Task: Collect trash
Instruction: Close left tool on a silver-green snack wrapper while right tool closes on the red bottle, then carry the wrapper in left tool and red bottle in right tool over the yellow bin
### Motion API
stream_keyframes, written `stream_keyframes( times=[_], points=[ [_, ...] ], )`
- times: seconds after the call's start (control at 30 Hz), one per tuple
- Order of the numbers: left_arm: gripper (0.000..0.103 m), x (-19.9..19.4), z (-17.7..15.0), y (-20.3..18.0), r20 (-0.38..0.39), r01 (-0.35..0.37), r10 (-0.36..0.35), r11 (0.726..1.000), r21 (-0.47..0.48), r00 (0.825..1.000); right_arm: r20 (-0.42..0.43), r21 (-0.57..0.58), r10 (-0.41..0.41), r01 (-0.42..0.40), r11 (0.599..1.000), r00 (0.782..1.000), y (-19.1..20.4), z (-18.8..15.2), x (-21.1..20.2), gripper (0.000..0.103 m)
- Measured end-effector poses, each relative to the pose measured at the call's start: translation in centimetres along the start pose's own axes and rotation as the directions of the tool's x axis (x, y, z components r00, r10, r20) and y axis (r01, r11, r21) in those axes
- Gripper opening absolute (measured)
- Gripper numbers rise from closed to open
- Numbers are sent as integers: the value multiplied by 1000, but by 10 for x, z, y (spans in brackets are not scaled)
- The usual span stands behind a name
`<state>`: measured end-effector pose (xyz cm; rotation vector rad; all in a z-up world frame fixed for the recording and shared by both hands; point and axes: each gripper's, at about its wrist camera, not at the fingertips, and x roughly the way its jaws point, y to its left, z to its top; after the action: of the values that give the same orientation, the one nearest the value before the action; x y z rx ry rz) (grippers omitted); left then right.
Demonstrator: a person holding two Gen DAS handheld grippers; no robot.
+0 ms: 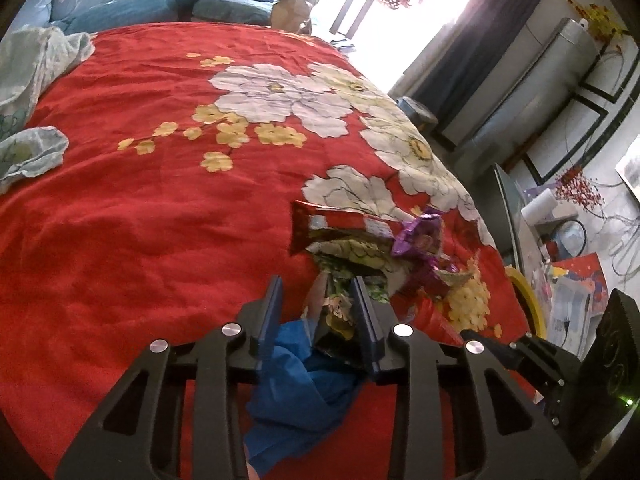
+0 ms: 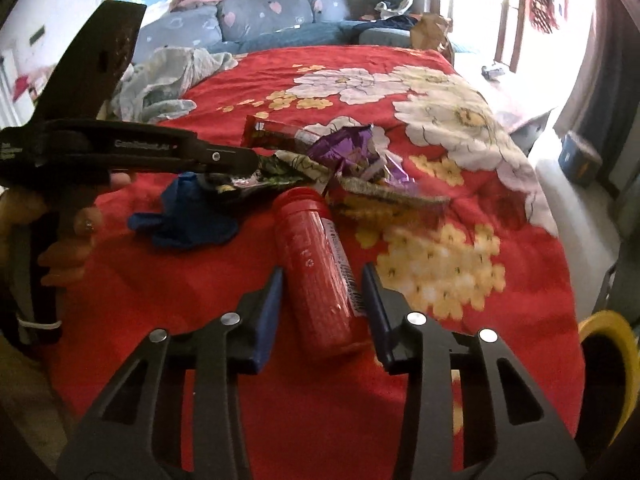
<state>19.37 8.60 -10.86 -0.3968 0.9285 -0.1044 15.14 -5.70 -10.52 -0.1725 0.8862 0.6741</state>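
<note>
Trash lies in a heap on the red flowered bedspread (image 1: 140, 208). My left gripper (image 1: 318, 284) is open, its jaws either side of a green-black snack wrapper (image 1: 336, 312) above a crumpled blue glove (image 1: 296, 384). A red wrapper (image 1: 320, 224) and a purple wrapper (image 1: 420, 236) lie just beyond. My right gripper (image 2: 324, 276) is open, its jaws astride a red plastic bottle (image 2: 316, 264) lying on the bed. In the right wrist view the left gripper (image 2: 224, 158) reaches into the wrappers (image 2: 352, 148) beside the blue glove (image 2: 192, 216).
A pale crumpled cloth (image 1: 36, 100) lies at the bed's far left. A yellow-rimmed bin (image 2: 612, 368) stands at the bed's right edge, also in the left wrist view (image 1: 528, 300). Blue cushions (image 2: 260, 16) sit beyond the bed. Clutter covers the floor on the right (image 1: 568, 280).
</note>
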Motion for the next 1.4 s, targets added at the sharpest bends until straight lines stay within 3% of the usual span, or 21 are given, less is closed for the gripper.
stream_keyframes(
  times=[0.47,0.7,0.8,0.93,1.4],
  points=[
    [31,-8,-15,-39,-55,113,-109,990,80,993,24,100,-7,5,995,1000,-13,-29,-26,30],
    [31,-1,-23,-58,-81,96,-85,986,136,993,23,148,-38,34,988,999,-32,-37,-36,30],
    [27,1,-23,-64,-65,52,-42,985,163,997,24,169,-48,44,985,999,-38,-40,-40,30],
    [12,1,-22,-63,-51,21,-14,989,146,999,29,194,-65,58,979,997,-45,-43,-48,30],
    [10,-57,-10,-73,103,74,-89,987,140,991,126,279,-85,47,959,988,-67,-40,-83,27]
  ],
)
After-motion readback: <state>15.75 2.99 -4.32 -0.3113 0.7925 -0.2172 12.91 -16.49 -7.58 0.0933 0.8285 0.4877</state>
